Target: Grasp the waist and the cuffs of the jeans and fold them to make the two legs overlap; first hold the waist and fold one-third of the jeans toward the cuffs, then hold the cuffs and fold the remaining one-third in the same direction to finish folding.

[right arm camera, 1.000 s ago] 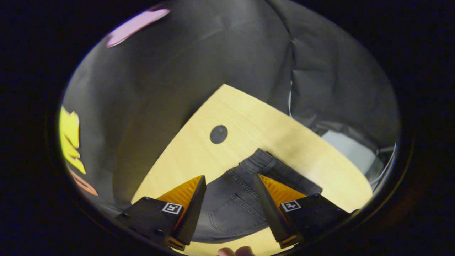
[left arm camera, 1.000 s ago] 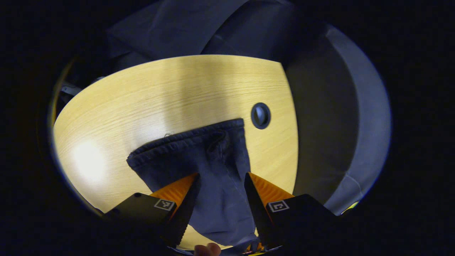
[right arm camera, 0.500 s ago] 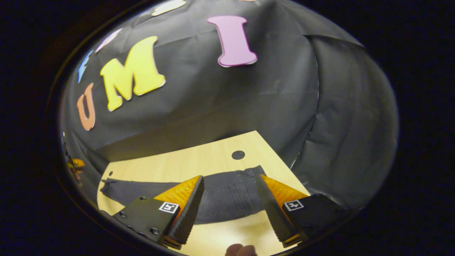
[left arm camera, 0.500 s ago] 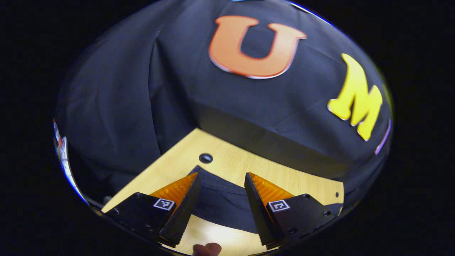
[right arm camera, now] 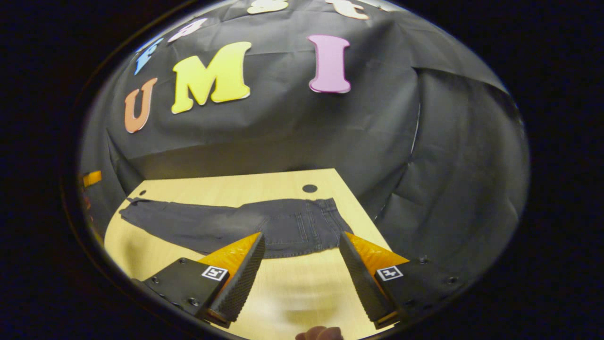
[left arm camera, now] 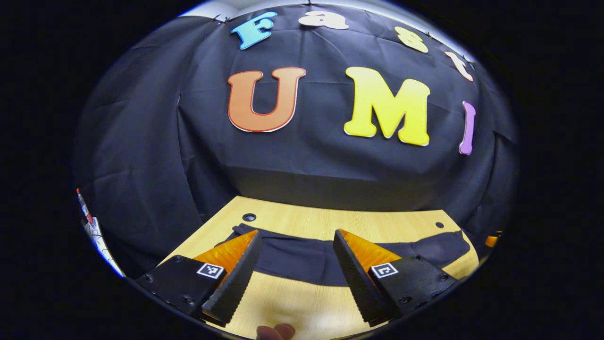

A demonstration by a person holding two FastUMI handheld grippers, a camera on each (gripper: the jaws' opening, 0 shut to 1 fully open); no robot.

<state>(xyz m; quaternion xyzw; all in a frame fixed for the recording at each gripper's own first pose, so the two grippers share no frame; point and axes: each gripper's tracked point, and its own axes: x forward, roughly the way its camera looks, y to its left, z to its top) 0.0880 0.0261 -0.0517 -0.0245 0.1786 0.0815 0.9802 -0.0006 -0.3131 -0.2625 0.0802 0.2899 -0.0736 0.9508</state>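
Dark grey jeans [right arm camera: 236,224] lie flat across the wooden table [right arm camera: 292,288], legs overlapped. In the right gripper view the waist [right arm camera: 337,217] is at the right end and the cuffs [right arm camera: 127,210] at the left. In the left gripper view the jeans [left arm camera: 302,257] stretch from the cuffs [left arm camera: 240,231] at left toward the right. My left gripper [left arm camera: 296,276] is open, held back above the table in front of the cuff end, nothing between its fingers. My right gripper [right arm camera: 302,278] is open too, pulled back before the waist end, touching nothing.
The black cloth wall stands close behind the table's far edge. A round cable hole [right arm camera: 309,188] sits near the waist, another hole [left arm camera: 248,217] near the cuffs. A bare strip of table lies between the grippers and the jeans. A fingertip [left arm camera: 276,330] shows at the bottom.
Both grippers have lifted and drawn back from the jeans, tilting up from looking down at the cloth to facing the wall. The jeans stay flat on the table.
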